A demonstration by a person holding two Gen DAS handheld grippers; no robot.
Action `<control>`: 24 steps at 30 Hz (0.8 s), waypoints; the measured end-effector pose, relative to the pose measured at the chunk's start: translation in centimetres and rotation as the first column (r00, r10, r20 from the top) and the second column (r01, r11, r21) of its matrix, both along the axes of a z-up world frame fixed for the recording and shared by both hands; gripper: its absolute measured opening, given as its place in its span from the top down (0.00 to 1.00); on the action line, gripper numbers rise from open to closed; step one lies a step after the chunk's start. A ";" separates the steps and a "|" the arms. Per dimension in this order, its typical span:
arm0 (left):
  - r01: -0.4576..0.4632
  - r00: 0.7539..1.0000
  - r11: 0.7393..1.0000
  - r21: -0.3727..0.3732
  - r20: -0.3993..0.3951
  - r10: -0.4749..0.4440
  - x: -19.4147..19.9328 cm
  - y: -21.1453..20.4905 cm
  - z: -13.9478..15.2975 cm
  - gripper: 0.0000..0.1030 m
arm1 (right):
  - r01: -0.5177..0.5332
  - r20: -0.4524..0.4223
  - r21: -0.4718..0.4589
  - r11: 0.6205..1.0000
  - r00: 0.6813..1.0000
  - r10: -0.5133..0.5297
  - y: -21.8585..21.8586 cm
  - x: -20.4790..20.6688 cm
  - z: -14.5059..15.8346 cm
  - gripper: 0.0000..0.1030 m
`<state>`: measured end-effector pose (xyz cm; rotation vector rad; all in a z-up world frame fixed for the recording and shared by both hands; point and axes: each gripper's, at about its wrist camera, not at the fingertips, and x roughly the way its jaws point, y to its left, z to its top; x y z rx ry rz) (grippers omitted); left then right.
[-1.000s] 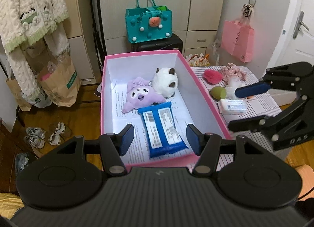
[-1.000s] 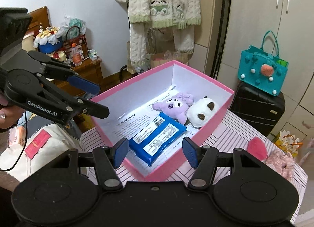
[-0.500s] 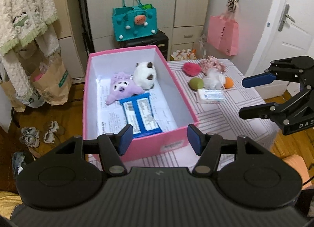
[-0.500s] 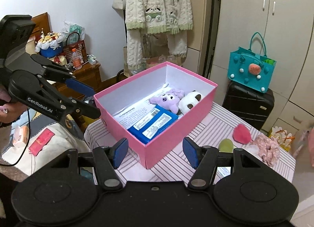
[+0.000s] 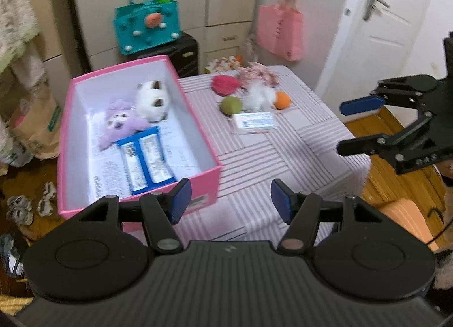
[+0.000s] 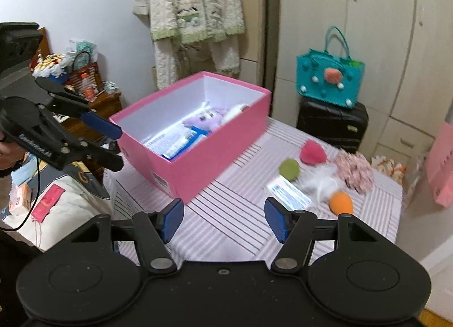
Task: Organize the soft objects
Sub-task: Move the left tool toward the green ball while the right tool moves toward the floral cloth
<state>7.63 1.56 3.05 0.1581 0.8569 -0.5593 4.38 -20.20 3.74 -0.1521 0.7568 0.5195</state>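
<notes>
Both grippers pulled back from pink box (image 5: 195, 128); left gripper (image 5: 229, 199), right gripper (image 6: 223, 220) gaping, empty.

pink box (image 5: 209, 182) at left centre holds purple plush (image 5: 121, 126), white plush (image 5: 151, 102), blue packet (image 5: 145, 157); left gripper (image 5: 229, 203) open below.

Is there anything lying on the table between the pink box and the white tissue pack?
No. In both wrist views, only bare striped tablecloth lies between the pink box and the white tissue pack.
</notes>
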 end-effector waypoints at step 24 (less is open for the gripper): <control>0.124 0.992 0.989 -0.075 -0.013 -0.125 5.8 -11.6 -5.1 0.41 | 0.123 -0.092 0.043 0.991 0.989 -0.119 -10.2 8.1 -8.0 0.34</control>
